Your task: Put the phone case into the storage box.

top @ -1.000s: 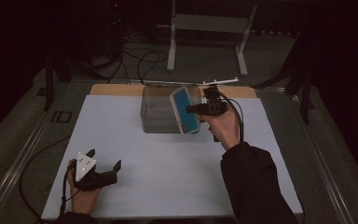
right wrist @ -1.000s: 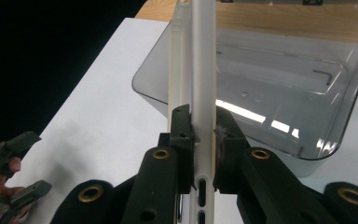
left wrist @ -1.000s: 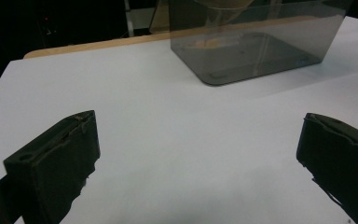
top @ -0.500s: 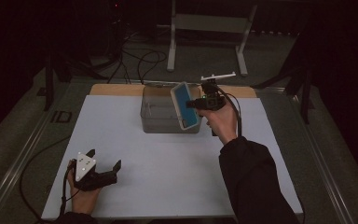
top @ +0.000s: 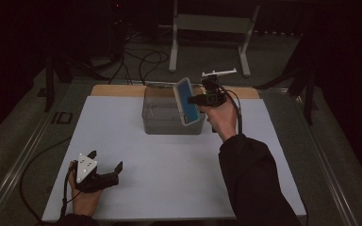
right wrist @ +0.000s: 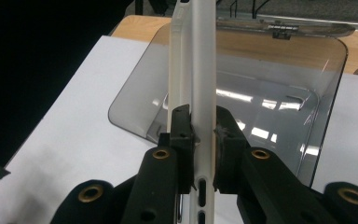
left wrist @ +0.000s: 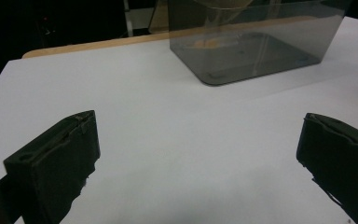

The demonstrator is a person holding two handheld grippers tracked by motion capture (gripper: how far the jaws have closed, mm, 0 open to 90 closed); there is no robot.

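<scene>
Overhead: right gripper [top: 194, 100] raised above the smoky clear bin [top: 169, 123] at the far middle of the white table [top: 169, 188], pinching a phone in a white case [top: 186, 101]. Phone held on edge, tilted, blue face turned toward the left side of the table, lower end over the bin's right rim. Seen along the right gripper [right wrist: 200, 135] itself: both black pads clamped tight on the thin sides of the phone in a white case [right wrist: 193, 70], its long edge running away from the camera, the smoky clear bin [right wrist: 279, 98] open below and beyond. Low at the near left corner: left gripper [top: 104, 169] resting on the table, well apart from the bin. Along the left gripper [left wrist: 196, 154]: jaws spread wide, nothing between them but bare white table [left wrist: 168, 116], smoky clear bin [left wrist: 256, 42] farther off.
</scene>
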